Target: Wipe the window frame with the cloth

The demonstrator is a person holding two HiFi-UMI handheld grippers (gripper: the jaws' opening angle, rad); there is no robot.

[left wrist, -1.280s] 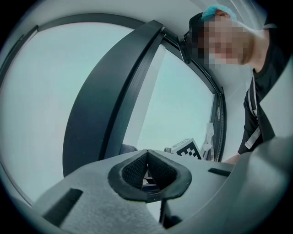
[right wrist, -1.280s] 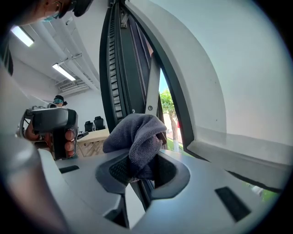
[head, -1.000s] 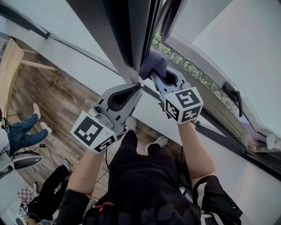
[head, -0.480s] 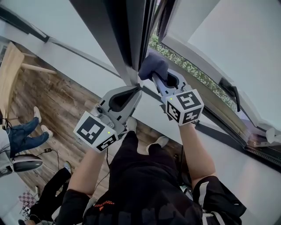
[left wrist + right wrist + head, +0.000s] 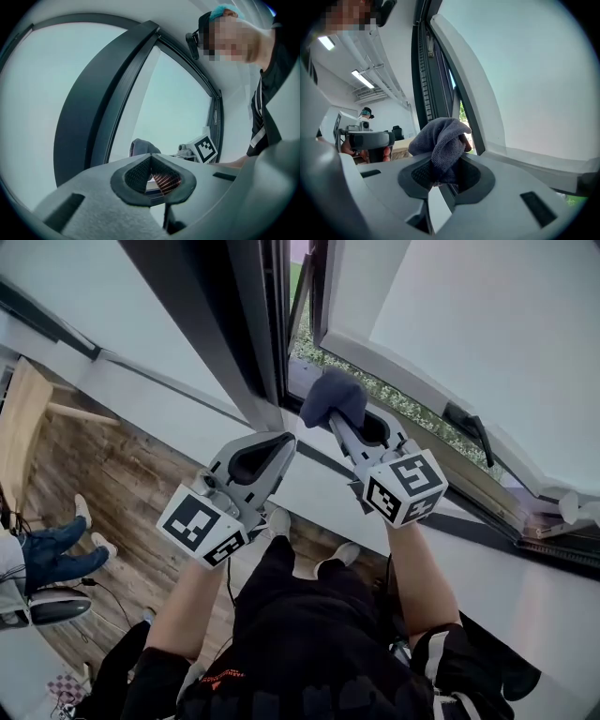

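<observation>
A dark grey cloth [image 5: 330,395] is bunched at the tips of my right gripper [image 5: 341,420], which is shut on it. The cloth is pressed at the foot of the dark window frame [image 5: 234,324], beside the opened white sash [image 5: 375,348]. In the right gripper view the cloth [image 5: 440,135] spills out of the jaws against the dark frame [image 5: 427,70]. My left gripper [image 5: 284,439] sits just left of the cloth, shut and empty, with its tip by the frame's base. In the left gripper view [image 5: 151,158] the jaws meet and the cloth [image 5: 140,146] shows beyond them.
The sash carries a dark handle [image 5: 466,423] to the right. Green bushes [image 5: 412,401] show through the gap outside. Below lie a wooden floor [image 5: 112,474] and the person's legs and shoes. Another person's shoes [image 5: 89,521] are at the far left.
The right gripper and cloth have slid a little to the right and down, off the dark post toward the open gap. The left gripper has barely moved. The head view has shifted.
</observation>
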